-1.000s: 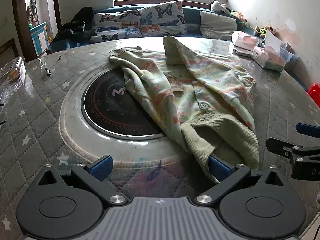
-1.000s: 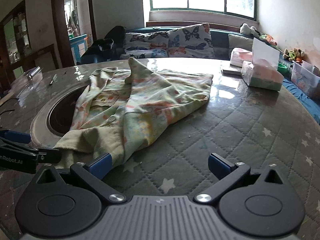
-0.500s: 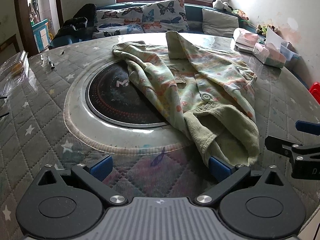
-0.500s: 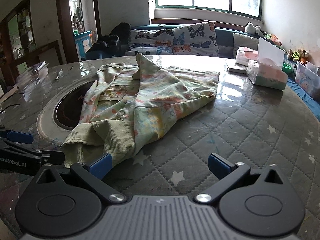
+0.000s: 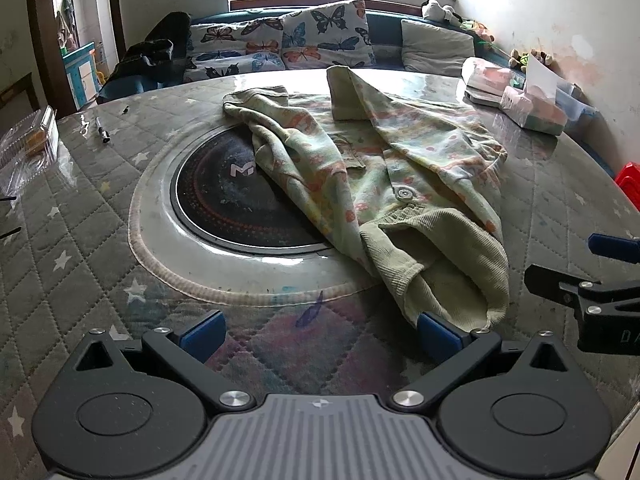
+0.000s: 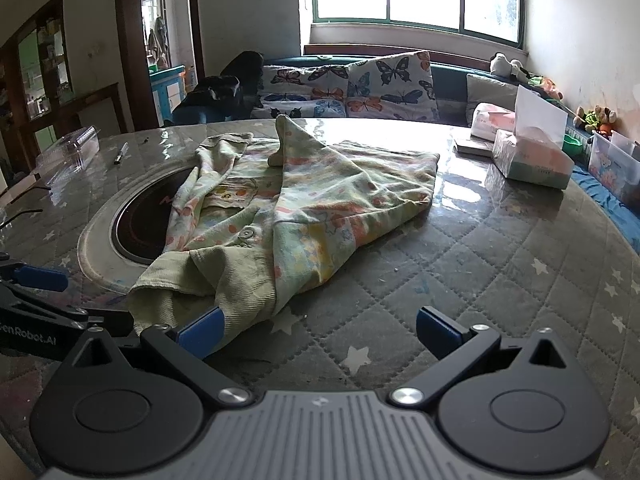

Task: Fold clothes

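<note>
A pale green printed garment [image 5: 384, 176] [image 6: 304, 208] lies crumpled on the round quilted table [image 5: 60, 264], partly over the black hotplate [image 5: 224, 196]. Its ribbed hem [image 5: 444, 272] points toward me. My left gripper [image 5: 320, 338] is open near the table's front edge, its right fingertip [image 5: 438, 336] just at the hem's lower corner. My right gripper [image 6: 318, 330] is open too, its left fingertip [image 6: 200, 330] beside the hem [image 6: 208, 280]. Nothing is between either pair of fingers. Each gripper shows at the edge of the other's view.
A tissue box [image 6: 528, 156] and pink packets [image 5: 488, 76] stand at the far right of the table. A pen [image 5: 102, 130] and a clear plastic box [image 5: 28, 144] lie at the left. A cushioned bench [image 6: 360, 84] runs behind.
Both grippers have drawn back a little from the garment and risen, so the hem now sits farther ahead. The garment has not moved and both grippers stayed open.
</note>
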Demonstrator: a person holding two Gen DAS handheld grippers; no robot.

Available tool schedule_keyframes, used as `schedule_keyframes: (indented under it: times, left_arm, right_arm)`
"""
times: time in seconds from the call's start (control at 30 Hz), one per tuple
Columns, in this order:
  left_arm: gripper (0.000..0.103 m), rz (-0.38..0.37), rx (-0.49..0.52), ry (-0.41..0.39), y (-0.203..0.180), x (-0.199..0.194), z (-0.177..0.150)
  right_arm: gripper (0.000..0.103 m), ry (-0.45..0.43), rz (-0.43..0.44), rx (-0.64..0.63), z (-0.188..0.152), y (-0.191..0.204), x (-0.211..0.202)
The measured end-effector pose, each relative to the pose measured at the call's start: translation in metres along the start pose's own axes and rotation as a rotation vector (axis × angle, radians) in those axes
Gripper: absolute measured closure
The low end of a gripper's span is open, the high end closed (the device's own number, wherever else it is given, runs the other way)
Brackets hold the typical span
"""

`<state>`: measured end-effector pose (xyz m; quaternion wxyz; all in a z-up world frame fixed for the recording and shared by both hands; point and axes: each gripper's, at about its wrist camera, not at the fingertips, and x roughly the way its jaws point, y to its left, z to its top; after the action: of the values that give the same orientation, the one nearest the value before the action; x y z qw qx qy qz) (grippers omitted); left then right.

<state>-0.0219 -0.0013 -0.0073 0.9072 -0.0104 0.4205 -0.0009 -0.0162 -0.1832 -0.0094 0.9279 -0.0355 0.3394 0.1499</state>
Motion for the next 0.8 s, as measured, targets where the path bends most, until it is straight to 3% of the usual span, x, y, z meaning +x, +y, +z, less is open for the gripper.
schedule_keyframes:
  times: [0.8]
  left_arm:
    - [0.000, -0.007, 0.017, -0.013, 0.004, -0.006, 0.006]
  right_arm:
    - [0.000, -0.033, -0.020, -0.030, 0.012, 0.010, -0.005]
